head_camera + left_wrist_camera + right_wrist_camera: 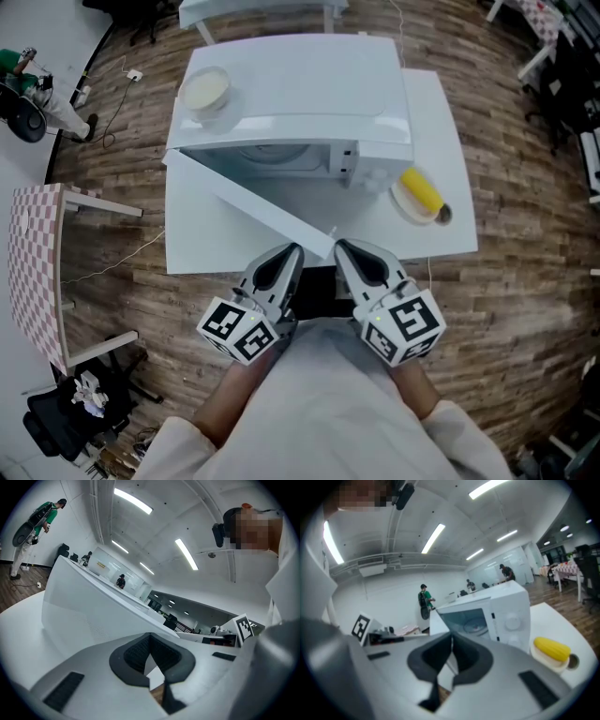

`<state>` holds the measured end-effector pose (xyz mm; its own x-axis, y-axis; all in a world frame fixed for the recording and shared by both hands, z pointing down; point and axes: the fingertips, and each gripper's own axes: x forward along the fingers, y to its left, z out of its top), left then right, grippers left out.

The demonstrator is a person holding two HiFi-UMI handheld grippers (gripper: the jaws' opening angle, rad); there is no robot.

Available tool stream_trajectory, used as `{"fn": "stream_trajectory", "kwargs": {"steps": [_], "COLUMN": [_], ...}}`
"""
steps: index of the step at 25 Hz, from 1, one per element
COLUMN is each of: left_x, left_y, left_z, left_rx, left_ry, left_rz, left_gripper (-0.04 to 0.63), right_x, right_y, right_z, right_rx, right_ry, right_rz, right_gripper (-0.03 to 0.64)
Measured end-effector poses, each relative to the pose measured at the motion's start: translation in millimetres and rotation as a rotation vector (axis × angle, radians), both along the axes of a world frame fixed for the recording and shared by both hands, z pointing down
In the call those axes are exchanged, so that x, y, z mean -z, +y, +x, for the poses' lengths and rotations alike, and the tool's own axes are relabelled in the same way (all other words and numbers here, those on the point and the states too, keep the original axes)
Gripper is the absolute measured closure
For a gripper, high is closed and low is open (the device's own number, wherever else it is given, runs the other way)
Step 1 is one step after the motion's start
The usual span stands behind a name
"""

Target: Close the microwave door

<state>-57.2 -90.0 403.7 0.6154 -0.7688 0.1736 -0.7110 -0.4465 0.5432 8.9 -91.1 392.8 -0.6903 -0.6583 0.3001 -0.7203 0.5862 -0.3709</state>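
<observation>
A white microwave (291,89) stands on a white table (441,141), and its cavity shows in the right gripper view (497,611). Its door (248,202) hangs open, swung out from the left hinge toward me, its free edge near both grippers. In the left gripper view the door (89,611) fills the left side as a broad white panel. My left gripper (292,249) (150,639) is shut and empty just short of the door's free end. My right gripper (343,246) (452,639) is shut and empty beside it, at the table's near edge.
A plate with a yellow corn cob (420,192) (551,648) lies to the right of the microwave. A cream bowl (205,91) sits on the microwave's top. A checkered table (33,262) stands at the left, and a person in green (19,66) is at the far left.
</observation>
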Motion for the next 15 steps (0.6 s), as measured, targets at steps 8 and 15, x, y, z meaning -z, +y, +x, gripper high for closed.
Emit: {"fn": "stream_trajectory", "kwargs": {"steps": [8, 15], "left_x": [3.6, 2.2], "left_y": [-7.3, -14.9], "left_z": [4.3, 7.7], "left_rx": [-0.004, -0.016], "left_ry": [0.014, 0.006], "left_rz": [0.002, 0.000], "left_gripper": [0.577, 0.577], "right_x": [-3.4, -4.3], "right_y": [-3.3, -8.9], "right_z": [3.9, 7.3], "right_rx": [-0.008, -0.024], "right_ry": [-0.006, -0.011], "right_rz": [-0.010, -0.014], "right_gripper": [0.594, 0.594]}}
